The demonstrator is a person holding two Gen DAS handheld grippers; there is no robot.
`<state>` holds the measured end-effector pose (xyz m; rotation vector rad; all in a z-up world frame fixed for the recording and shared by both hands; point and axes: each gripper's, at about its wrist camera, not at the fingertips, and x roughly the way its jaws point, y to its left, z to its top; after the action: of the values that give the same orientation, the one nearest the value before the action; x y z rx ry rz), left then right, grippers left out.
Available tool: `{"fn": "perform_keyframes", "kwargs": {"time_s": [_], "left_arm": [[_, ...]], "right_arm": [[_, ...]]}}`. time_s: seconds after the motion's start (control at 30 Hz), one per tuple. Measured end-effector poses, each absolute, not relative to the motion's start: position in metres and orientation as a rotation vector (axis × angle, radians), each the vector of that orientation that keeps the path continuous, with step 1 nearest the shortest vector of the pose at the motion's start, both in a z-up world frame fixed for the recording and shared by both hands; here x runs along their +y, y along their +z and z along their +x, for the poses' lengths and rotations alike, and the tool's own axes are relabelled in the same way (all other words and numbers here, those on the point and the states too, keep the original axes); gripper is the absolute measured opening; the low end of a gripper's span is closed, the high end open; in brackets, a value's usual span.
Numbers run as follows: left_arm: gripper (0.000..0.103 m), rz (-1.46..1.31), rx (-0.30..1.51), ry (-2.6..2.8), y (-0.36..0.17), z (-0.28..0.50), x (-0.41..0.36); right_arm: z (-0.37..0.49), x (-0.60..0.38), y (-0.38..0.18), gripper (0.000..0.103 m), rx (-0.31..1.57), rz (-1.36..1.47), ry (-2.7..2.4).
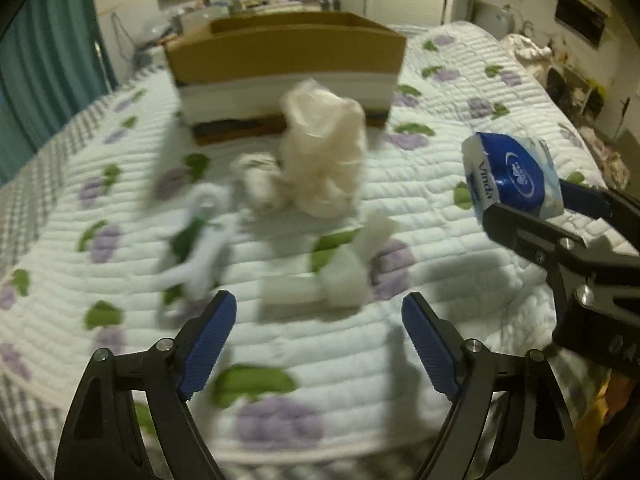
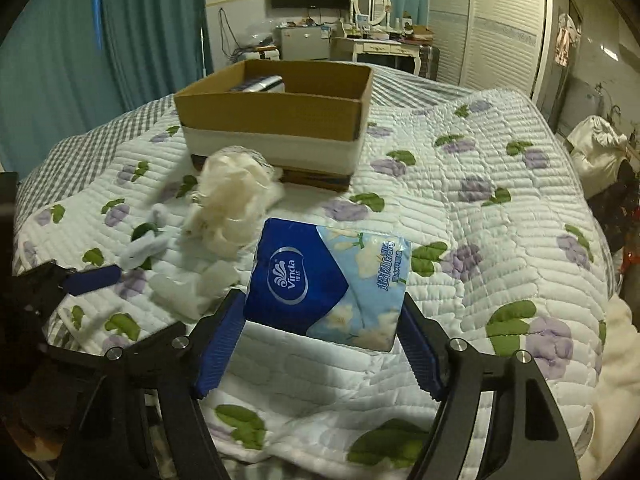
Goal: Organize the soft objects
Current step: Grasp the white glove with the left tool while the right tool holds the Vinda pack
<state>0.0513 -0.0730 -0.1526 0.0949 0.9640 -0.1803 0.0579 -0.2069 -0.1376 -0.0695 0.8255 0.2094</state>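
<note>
The right gripper [image 2: 322,344] has the blue tissue pack [image 2: 328,284] pinched between its pads, one pad pressing each short side, and the pack rides clear of the quilt [image 2: 500,208], on the near side of the cardboard box [image 2: 276,120] and a touch to its right. That box is the landmark here: open top, something dark and silvery already lying inside near its far wall. The smart play, I'd say, is to carry the pack over the near wall before letting the jaws part, high enough that the bottom corner doesn't catch the rim. It's a squashy pack, so a firm, even squeeze matters; too light and it may swing or slip. Meanwhile the left gripper [image 1: 320,344] stands open with nothing between its pads, poised over the scatter in front of the box: a crumpled cream bundle [image 1: 322,148] almost touching the box's front wall, a white and green item [image 1: 198,240] to its left, and a small white wad [image 1: 344,276] nearest the gripper. The left view is blurred, so which one it's lining up on I can't call.
</note>
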Motion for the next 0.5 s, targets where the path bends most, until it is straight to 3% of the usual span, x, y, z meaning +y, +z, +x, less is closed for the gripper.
{"fn": "perform_keyframes", "kwargs": {"time_s": [0.17, 0.3, 0.43, 0.5], "left_arm": [[0.082, 0.096, 0.991, -0.166, -0.168, 0.073, -0.080], [0.061, 0.073, 0.996, -0.161, -0.171, 0.080, -0.075], [0.051, 0.074, 0.984, -0.174, -0.168, 0.073, -0.070], [0.033, 0.084, 0.968, -0.190, -0.164, 0.069, -0.071]], "right_arm": [[0.065, -0.217, -0.152, 0.074, 0.850, -0.033, 0.222], [0.067, -0.220, -0.157, 0.074, 0.853, -0.013, 0.239], [0.067, -0.219, -0.158, 0.074, 0.852, -0.013, 0.244], [0.067, -0.219, -0.158, 0.074, 0.853, -0.013, 0.241]]}}
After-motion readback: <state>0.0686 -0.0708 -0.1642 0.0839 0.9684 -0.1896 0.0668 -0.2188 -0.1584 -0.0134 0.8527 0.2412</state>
